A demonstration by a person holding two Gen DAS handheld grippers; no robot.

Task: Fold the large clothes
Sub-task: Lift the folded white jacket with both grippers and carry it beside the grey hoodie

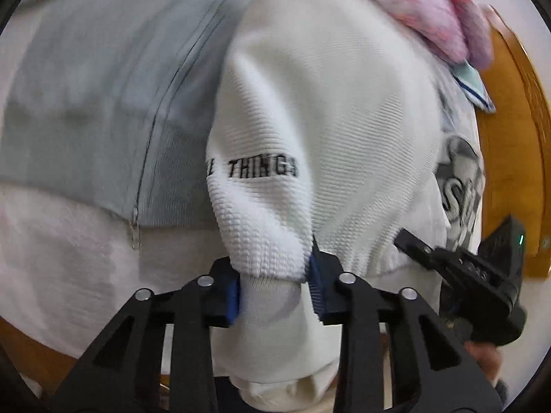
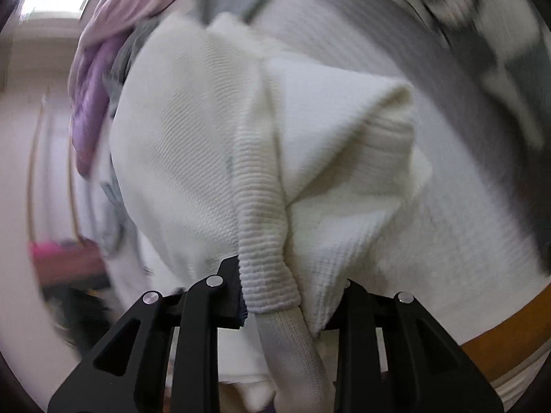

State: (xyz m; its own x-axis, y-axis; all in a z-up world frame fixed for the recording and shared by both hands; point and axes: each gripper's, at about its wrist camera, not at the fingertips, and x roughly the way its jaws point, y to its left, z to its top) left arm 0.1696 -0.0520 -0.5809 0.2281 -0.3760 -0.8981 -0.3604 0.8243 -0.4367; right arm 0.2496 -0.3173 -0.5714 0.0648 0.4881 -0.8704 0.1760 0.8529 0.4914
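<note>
A white ribbed knit sweater [image 1: 320, 110] with black stitched letters lies over a pile of clothes. My left gripper [image 1: 273, 289] is shut on its ribbed hem, the cloth bunched between the blue pads. In the right wrist view the same white sweater [image 2: 193, 144] fills the frame, and my right gripper [image 2: 286, 301] is shut on a ribbed edge of it. The right gripper also shows in the left wrist view [image 1: 458, 261], at the lower right against the sweater.
A grey zip-up garment [image 1: 103, 110] lies under the sweater at the left. A pink fuzzy garment [image 1: 440, 10] sits at the top right. A printed white garment [image 1: 461, 179] lies at the right. The wooden table edge [image 1: 513, 144] runs along the right.
</note>
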